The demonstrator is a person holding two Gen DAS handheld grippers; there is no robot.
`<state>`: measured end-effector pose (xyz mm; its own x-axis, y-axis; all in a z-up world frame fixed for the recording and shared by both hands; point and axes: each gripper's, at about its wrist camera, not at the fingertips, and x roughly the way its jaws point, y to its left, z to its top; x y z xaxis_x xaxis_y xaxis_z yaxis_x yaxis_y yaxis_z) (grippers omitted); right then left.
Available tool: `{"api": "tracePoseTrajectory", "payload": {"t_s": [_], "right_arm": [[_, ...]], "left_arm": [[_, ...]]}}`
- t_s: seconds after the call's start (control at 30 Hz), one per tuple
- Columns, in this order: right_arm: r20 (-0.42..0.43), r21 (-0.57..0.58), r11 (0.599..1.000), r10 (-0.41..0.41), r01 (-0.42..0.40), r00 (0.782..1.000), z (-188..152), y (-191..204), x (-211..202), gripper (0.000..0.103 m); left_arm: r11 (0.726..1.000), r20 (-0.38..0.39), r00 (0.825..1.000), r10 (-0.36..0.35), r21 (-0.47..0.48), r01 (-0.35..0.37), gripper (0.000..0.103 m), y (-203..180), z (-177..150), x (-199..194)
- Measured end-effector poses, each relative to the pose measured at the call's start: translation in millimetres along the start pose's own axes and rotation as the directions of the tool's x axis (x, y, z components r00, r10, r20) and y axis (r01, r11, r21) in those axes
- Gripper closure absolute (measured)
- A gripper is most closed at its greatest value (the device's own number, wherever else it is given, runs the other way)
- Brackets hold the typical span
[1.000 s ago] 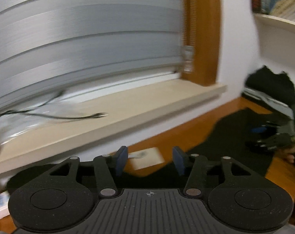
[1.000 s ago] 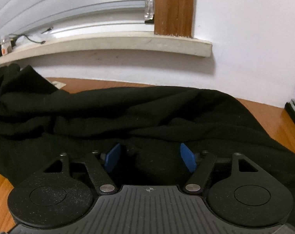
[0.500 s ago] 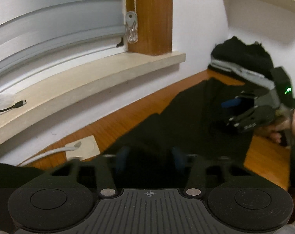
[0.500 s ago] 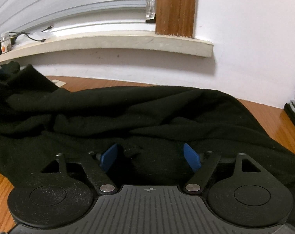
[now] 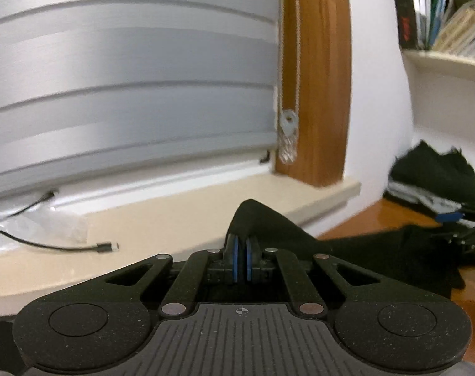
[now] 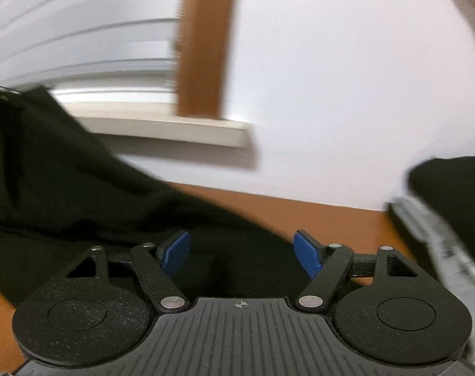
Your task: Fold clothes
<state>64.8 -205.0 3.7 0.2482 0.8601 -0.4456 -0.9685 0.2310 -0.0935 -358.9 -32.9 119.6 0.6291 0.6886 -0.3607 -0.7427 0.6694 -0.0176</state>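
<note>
Two grippers are in your hands, and one black knit garment (image 5: 356,250) lies between them on the orange-brown wooden tabletop (image 6: 300,210).

Largest item: the grey slatted roller shutter (image 5: 127,94) fills the window ahead of you, framed on its right by a brown wooden upright (image 5: 319,78) and underlined by a long cream window sill (image 5: 181,219).

Next: the black knit garment spreads over the tabletop below the sill. In your right wrist view it lies under and ahead of the tool and rises in a slope toward the upper left. In your left wrist view one corner of it stands up in a peak above the pads.

Next: a pile of dark and grey folded clothes (image 5: 438,178) sits against the white wall at the far right of the table.

Your left gripper (image 5: 241,250) has its blue pads pressed together, pinching that raised corner of the garment.

Your right gripper (image 6: 242,252) has its blue pads spread wide, with the garment beneath the gap and neither pad pressing on it; the view is blurred.

Smallest: a thin black cable with a plug end (image 5: 104,247) lies on the sill, just beside a crumpled clear plastic wrapper (image 5: 39,222).
</note>
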Motion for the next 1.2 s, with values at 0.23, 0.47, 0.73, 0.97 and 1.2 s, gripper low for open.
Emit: {"api": "tracePoseTrajectory", "payload": {"t_s": [0.23,0.47,0.73,0.97,1.2], "right_arm": [[-0.135,0.074,0.997,0.037,-0.027,0.99,-7.0,-63.1,42.1,0.03],[-0.176,0.011,0.99,0.143,-0.144,0.974,12.9,-41.5,78.4,0.038],[-0.056,0.036,0.991,0.131,-0.129,0.99,46.9,-31.5,55.3,0.098],[0.247,-0.051,0.99,-0.113,0.129,0.962,106.5,-39.0,-13.5,0.099],[0.467,-0.149,0.889,-0.322,0.432,0.823,119.6,-16.9,-13.5,0.097]], "left_arm": [[1.0,0.026,1.0,-0.007,-0.003,0.007,0.098,7.4,5.7,0.8],[1.0,0.012,1.0,-0.024,-0.008,0.024,0.098,6.6,3.2,7.3],[0.999,0.039,0.999,-0.028,0.024,0.027,0.098,-1.8,10.2,-7.9],[1.0,0.103,0.994,-0.02,0.013,0.019,0.098,-10.9,37.5,-14.6],[1.0,0.054,0.999,-0.001,0.029,0.0,0.097,-29.8,36.1,27.8]]}}
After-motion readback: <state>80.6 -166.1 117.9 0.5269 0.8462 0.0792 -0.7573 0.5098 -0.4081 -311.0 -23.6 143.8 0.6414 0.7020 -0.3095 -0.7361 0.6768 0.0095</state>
